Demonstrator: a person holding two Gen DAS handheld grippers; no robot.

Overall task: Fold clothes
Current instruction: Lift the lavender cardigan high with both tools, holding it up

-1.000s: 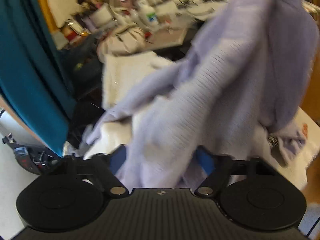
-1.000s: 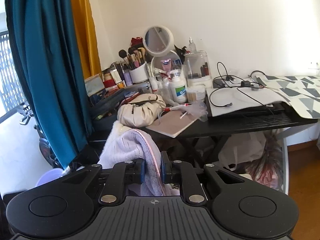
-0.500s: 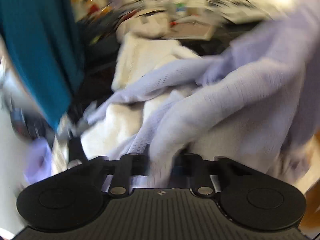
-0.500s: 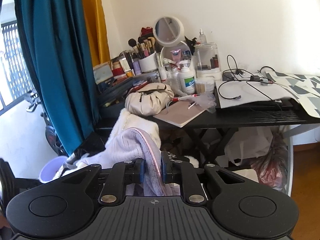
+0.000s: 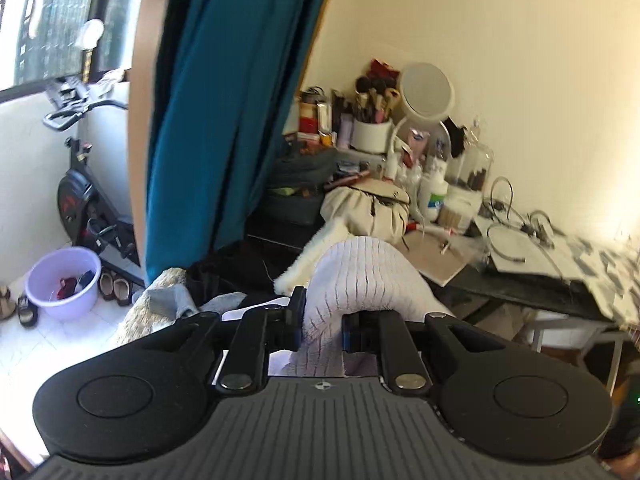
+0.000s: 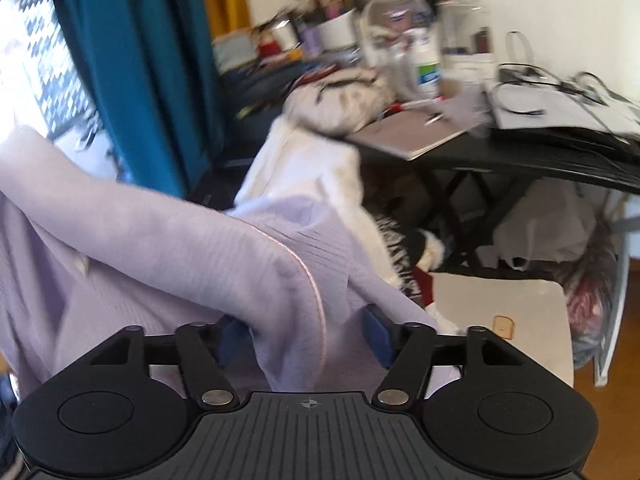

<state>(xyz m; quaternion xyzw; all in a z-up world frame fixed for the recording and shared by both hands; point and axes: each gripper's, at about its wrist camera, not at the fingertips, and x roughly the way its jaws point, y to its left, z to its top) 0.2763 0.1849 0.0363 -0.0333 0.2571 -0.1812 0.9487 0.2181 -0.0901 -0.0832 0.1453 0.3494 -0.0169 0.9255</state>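
Left wrist view. Left gripper point(image 5: 322, 326): jaws clenched on a bunched fold of the lilac ribbed garment point(image 5: 356, 276), which humped up over the near fingers. Far behind: teal curtain point(image 5: 224, 100), cluttered black desk point(image 5: 520, 284) at right, lilac basin point(image 5: 62, 280) on the floor at far left.

Right wrist view. Right gripper point(image 6: 306, 338): jaws had just been opening and stood released, the lilac ribbed garment point(image 6: 180, 252) draped loosely between the blue pads point(image 6: 378, 334) and trailing away to the left. White fluffy garment point(image 6: 304, 168) lay beyond, near the desk edge.

Step judged: regrasping, the hold passing to the left side. Next move likely called for the right gripper to find a fresh edge or corner and spread the cloth.
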